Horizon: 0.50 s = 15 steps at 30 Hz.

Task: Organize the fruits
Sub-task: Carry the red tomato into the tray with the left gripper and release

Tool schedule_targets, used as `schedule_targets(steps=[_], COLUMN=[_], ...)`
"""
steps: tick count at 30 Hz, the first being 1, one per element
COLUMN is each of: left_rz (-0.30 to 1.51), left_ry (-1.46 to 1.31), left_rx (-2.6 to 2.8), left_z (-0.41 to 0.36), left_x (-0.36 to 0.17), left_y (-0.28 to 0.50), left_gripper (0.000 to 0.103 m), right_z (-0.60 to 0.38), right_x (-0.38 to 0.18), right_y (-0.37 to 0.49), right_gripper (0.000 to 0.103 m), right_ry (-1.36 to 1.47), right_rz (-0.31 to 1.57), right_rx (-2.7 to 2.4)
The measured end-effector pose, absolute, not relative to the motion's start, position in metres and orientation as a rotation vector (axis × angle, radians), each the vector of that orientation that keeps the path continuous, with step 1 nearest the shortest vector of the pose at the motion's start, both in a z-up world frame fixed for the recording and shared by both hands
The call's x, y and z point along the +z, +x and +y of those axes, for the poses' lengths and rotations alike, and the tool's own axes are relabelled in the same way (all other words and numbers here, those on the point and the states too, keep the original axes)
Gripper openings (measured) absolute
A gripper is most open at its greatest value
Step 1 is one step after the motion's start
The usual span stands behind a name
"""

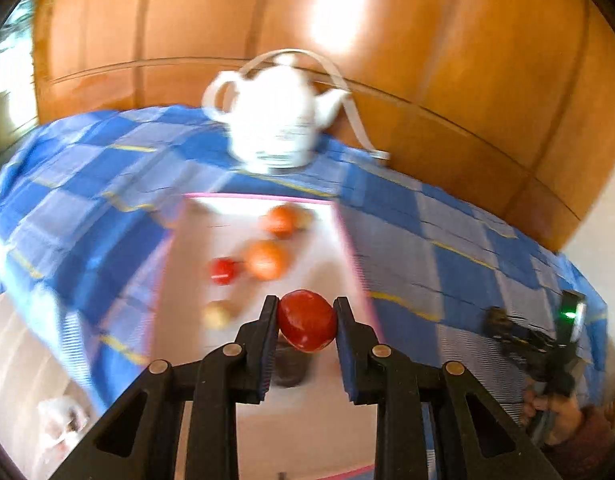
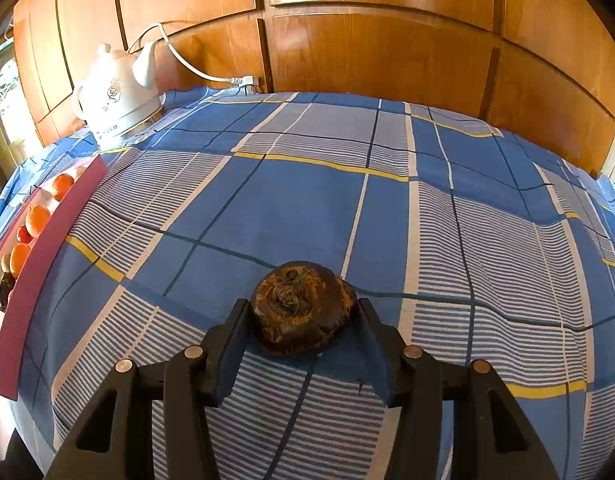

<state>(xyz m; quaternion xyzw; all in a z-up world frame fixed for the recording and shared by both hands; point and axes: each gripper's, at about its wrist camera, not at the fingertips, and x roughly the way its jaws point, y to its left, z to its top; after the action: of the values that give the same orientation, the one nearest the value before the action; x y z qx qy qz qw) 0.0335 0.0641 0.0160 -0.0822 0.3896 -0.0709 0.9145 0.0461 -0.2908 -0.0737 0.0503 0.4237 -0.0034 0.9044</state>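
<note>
My left gripper (image 1: 306, 304) is shut on a red fruit (image 1: 306, 320) and holds it above the white, pink-rimmed tray (image 1: 349, 236). In the tray lie two oranges (image 1: 266, 260), a small red fruit (image 1: 222, 270), a pale fruit (image 1: 217, 314) and a dark fruit (image 1: 289, 368) under my fingers. My right gripper (image 2: 303, 304) has its fingers against both sides of a dark brown fruit (image 2: 301, 308) that rests on the blue checked cloth (image 2: 307, 200). The tray (image 2: 39, 260) shows at the left edge of the right wrist view.
A white ceramic kettle (image 1: 275, 120) with a white cord stands behind the tray against the wooden wall; it also shows in the right wrist view (image 2: 119, 96). The other gripper (image 1: 527, 340) and the hand holding it show at the right of the left wrist view.
</note>
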Motion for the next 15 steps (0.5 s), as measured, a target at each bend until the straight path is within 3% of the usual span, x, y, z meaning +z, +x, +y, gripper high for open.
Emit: schedule_targets(steps=[7,15], left_rz=[0.861,0.928], left_ry=[-0.176,-0.165], left_rx=[-0.049,-0.062], left_z=[0.105,0.095], left_x=[-0.008,-0.032], left_y=[0.02,0.027], left_gripper=[0.027,0.027], right_z=[-0.292,-0.291], right_x=[-0.074,-0.074], right_y=[0.046,0.046], right_gripper=[0.053,0.053], right_ry=[0.109,0.108], right_rz=[0.873,0.874], right_rx=[-0.004,-0.005])
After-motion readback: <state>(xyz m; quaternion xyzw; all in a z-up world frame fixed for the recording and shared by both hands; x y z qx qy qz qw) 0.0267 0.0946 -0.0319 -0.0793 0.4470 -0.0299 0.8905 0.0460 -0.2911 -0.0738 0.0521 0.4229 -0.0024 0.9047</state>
